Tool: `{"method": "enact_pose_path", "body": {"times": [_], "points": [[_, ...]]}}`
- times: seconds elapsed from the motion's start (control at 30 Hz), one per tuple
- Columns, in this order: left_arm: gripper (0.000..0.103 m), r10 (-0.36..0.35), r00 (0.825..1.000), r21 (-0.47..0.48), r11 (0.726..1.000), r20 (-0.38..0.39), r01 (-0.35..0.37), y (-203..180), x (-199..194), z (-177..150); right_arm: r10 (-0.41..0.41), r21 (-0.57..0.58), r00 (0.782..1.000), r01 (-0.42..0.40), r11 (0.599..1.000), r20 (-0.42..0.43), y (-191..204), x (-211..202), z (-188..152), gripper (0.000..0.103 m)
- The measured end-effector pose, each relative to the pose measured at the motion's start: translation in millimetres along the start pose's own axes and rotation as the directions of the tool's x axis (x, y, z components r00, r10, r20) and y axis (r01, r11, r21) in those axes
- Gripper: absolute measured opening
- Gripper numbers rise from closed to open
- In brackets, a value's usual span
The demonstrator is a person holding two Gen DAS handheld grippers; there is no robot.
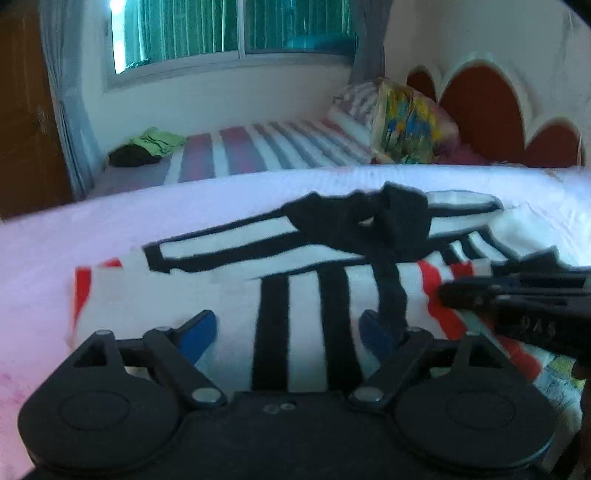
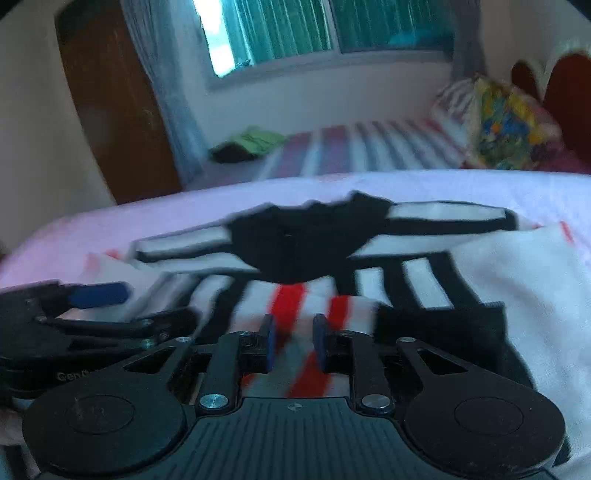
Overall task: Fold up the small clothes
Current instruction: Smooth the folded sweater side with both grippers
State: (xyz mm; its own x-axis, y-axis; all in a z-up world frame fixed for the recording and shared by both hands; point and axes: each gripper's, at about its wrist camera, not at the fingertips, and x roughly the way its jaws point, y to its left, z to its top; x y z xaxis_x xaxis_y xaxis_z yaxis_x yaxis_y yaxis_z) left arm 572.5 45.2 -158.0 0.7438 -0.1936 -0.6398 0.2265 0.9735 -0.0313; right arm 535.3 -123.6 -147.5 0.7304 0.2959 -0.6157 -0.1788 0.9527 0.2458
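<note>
My left tongs stand spread wide over the striped garment, blue pads clear of the cloth on either side, with nothing pinched. My right tongs show a narrow gap between the blue pads in their own blurred view, with red-and-white cloth lying in that gap; whether the pads press on it I cannot tell. From the left view they come in at three o'clock, dark and low over the red stripes.

The garment lies flat on the pale pink cover right in front of both tongs, white with black and red bands, its black collar bunched at twelve o'clock.

Farther off at twelve o'clock is a striped bedsheet. A green cloth sits at eleven, beside the brown door. A colourful pillow leans at one o'clock against the red headboard. The window is straight ahead.
</note>
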Motion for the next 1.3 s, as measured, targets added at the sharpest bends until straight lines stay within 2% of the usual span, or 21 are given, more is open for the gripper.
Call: {"method": "enact_pose_path", "body": {"times": [0.07,0.1,0.13,0.17,0.23,0.4,0.47,0.5,0.57,0.67,0.73,0.8,0.83,0.9,0.97,1.03,1.1,1.17,1.23,1.27,1.3], "points": [[0.072,0.049,0.998,-0.007,0.999,0.038,-0.049,15.6,-12.0,3.9,0.004,0.031,1.000,-0.004,1.000,0.017,-8.6,-10.4,4.7,0.005],[0.078,0.083,0.994,-0.008,0.997,0.064,-0.083,23.4,-15.7,5.8,0.030,0.031,0.999,-0.031,0.999,0.037,-10.0,-13.8,5.8,0.005],[0.081,0.071,0.995,-0.026,0.997,0.069,-0.069,32.9,-14.7,8.9,0.053,0.029,0.998,-0.055,0.998,0.045,-9.5,-13.1,6.9,0.005],[0.083,0.053,0.997,-0.049,0.998,0.053,-0.050,41.6,-9.9,12.4,0.073,0.026,0.997,-0.074,0.997,0.038,-6.2,-9.4,7.4,0.005],[0.084,0.072,0.997,-0.074,0.995,0.011,-0.071,57.3,4.5,15.0,0.111,0.008,0.994,-0.111,0.994,0.011,1.9,-0.9,7.6,0.005],[0.086,0.097,0.995,-0.070,0.993,-0.032,-0.099,76.1,10.6,16.1,0.078,0.004,0.997,-0.078,0.997,-0.006,7.5,14.8,11.5,0.005],[0.078,0.117,0.993,-0.113,0.986,-0.031,-0.120,82.3,-0.3,18.0,0.058,0.022,0.998,-0.058,0.998,0.022,0.1,5.5,14.5,0.005],[0.078,0.133,0.991,-0.142,0.981,-0.017,-0.134,81.9,-10.0,17.8,0.069,0.035,0.997,-0.070,0.997,0.033,-3.1,0.2,15.5,0.005],[0.079,0.071,0.997,-0.179,0.982,0.029,-0.065,66.9,-29.4,12.8,0.108,0.032,0.994,-0.109,0.994,0.037,-1.8,-6.1,14.7,0.005],[0.083,0.050,0.997,-0.055,0.997,0.060,-0.046,22.8,-39.3,-1.8,0.133,-0.056,0.991,-0.134,0.989,-0.012,12.4,-6.1,1.9,0.005],[0.082,0.069,0.998,-0.014,0.998,0.006,-0.069,12.7,-33.1,-18.5,0.082,-0.092,0.997,-0.083,0.992,-0.008,5.3,-8.6,-8.6,0.005],[0.082,0.055,0.998,-0.044,0.998,0.021,-0.054,25.0,-38.8,-31.3,0.001,-0.045,1.000,0.000,0.999,0.018,-21.2,-21.5,-11.5,0.004],[0.082,0.092,0.996,-0.042,0.995,0.010,-0.091,28.7,-42.6,-33.4,-0.024,-0.023,0.999,0.024,0.999,0.024,-35.3,-28.7,-13.0,0.004],[0.078,0.131,0.991,-0.042,0.991,0.005,-0.130,35.1,-49.7,-35.6,-0.007,0.000,1.000,0.007,1.000,0.012,-52.8,-38.6,-15.4,0.004],[0.077,0.138,0.990,-0.071,0.988,0.010,-0.137,33.5,-58.7,-35.8,-0.031,0.004,0.998,0.031,1.000,0.048,-55.8,-55.5,-14.0,0.005],[0.080,0.136,0.990,-0.078,0.988,0.031,-0.133,21.8,-70.5,-37.7,0.009,0.016,0.996,-0.011,1.000,0.084,-57.0,-73.6,-15.5,0.005],[0.086,0.135,0.990,-0.052,0.990,0.042,-0.133,7.5,-73.4,-36.6,0.043,-0.009,0.997,-0.042,0.999,0.064,-53.5,-77.1,-20.3,0.005],[0.087,0.153,0.988,-0.014,0.988,-0.016,-0.153,-3.5,-62.4,-41.9,-0.004,-0.065,1.000,0.003,0.998,-0.011,-49.8,-64.9,-28.8,0.004],[0.088,0.161,0.987,-0.048,0.986,-0.019,-0.162,-0.8,-60.7,-47.5,0.020,-0.049,1.000,-0.021,0.999,-0.005,-55.5,-63.2,-31.6,0.004],[0.084,0.168,0.986,-0.060,0.984,-0.025,-0.169,-0.3,-63.7,-47.0,0.023,-0.043,1.000,-0.023,0.999,-0.017,-55.6,-65.9,-28.5,0.005],[0.074,0.185,0.982,-0.068,0.980,-0.024,-0.186,-1.9,-68.5,-43.9,0.022,-0.049,1.000,-0.022,0.999,-0.005,-55.8,-71.2,-25.5,0.005]]}}
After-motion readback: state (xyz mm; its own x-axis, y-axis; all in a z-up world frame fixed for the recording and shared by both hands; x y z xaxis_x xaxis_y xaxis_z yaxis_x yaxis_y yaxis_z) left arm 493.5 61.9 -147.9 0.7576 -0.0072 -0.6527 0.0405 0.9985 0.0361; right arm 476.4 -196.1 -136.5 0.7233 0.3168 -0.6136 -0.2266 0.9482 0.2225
